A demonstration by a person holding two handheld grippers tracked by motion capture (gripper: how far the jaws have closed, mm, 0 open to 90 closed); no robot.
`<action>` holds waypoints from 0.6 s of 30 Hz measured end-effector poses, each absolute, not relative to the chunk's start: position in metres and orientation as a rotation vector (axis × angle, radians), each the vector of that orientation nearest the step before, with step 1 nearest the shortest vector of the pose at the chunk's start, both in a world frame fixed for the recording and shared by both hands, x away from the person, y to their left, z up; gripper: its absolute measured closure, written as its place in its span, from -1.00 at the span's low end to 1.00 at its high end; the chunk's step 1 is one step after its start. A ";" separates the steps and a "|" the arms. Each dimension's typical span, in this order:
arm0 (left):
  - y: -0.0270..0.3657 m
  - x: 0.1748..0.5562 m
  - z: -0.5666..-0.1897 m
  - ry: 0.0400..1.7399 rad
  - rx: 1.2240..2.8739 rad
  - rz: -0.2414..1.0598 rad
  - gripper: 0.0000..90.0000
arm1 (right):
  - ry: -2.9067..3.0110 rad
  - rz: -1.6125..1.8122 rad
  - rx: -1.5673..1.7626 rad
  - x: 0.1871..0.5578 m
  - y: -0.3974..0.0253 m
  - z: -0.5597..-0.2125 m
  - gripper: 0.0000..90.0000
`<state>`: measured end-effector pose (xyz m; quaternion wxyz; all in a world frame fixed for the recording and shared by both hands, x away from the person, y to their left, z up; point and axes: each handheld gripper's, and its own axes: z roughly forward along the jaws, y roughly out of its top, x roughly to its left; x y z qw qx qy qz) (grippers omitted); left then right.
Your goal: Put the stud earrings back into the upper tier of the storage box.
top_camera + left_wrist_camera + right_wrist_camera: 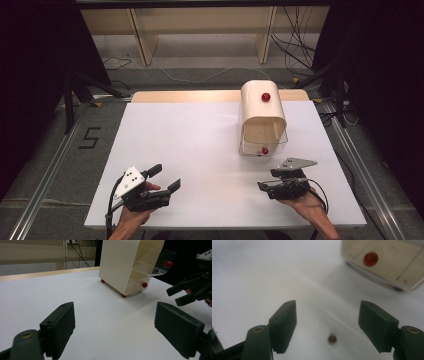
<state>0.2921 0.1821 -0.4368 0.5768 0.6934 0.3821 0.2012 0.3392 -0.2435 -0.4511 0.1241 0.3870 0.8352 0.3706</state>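
Note:
A cream box (262,112) with a rounded top stands on the white table (200,150), right of centre. Its clear flap (160,262) is raised and carries a red knob (169,264); a second red knob (144,285) sits lower on the front. My left gripper (165,177) is open above the near left of the table, holding nothing. My right gripper (267,180) is open near the front, just short of the box. In the right gripper view a tiny brown object (332,338) lies on the table between my open jaws; the box (384,262) is beyond them to the right.
A wooden strip (180,96) borders the table's far edge. Behind it stand wooden shelf legs (142,42) with cables (295,45) on the floor. Metal rails (45,175) run along both sides. The left half of the table is bare white surface.

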 end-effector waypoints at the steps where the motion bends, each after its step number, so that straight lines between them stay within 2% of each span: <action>1: 0.182 0.292 -0.437 0.894 1.623 0.471 -0.64 | 2.448 1.061 1.135 0.340 -0.244 -0.453 -0.21; 18: 0.182 0.292 -0.437 0.892 1.627 0.473 -0.64 | 2.565 0.888 1.108 0.348 -0.243 -0.475 0.46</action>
